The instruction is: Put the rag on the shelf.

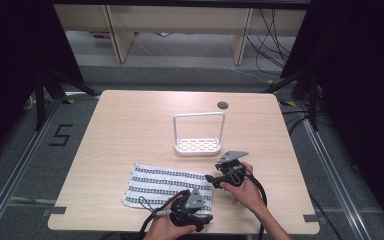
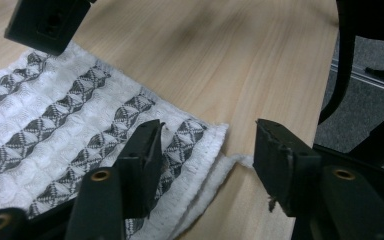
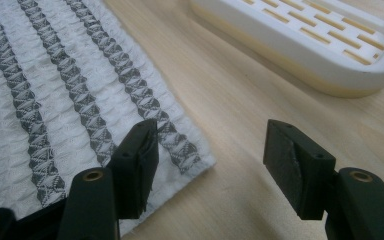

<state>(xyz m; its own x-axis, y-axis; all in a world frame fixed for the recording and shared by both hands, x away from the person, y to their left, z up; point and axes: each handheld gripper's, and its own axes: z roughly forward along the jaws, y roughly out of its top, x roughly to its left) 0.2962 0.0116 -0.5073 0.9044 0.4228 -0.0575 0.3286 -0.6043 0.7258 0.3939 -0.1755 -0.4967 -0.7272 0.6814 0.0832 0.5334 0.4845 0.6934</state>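
**Both grippers open at near corners of folded towel**

Folded white towel with dark patterned stripes (image 1: 167, 186) flat on wooden table (image 1: 130, 130), near front edge, slightly left of centre. White slotted rack with tall loop handle (image 1: 198, 134) upright behind towel, apart from it, toward table centre. Round cable hole (image 1: 222, 105) near far edge.

Left gripper (image 1: 192, 210) held in left hand (image 1: 167, 230) at front right corner of towel. Jaws apart, nothing between them. In left gripper view (image 2: 205, 160): one jaw over striped cloth, other over bare wood, towel corner with its two layers lying in the gap. Contact with cloth: cannot tell.

Right gripper (image 1: 220, 177) held in right hand (image 1: 245, 187) at far right corner of towel, pointing left. Jaws apart, nothing clamped. In right gripper view (image 3: 210, 150): one jaw above towel edge, other above bare table; rack base just beyond.

Black cables trailing off front edge.
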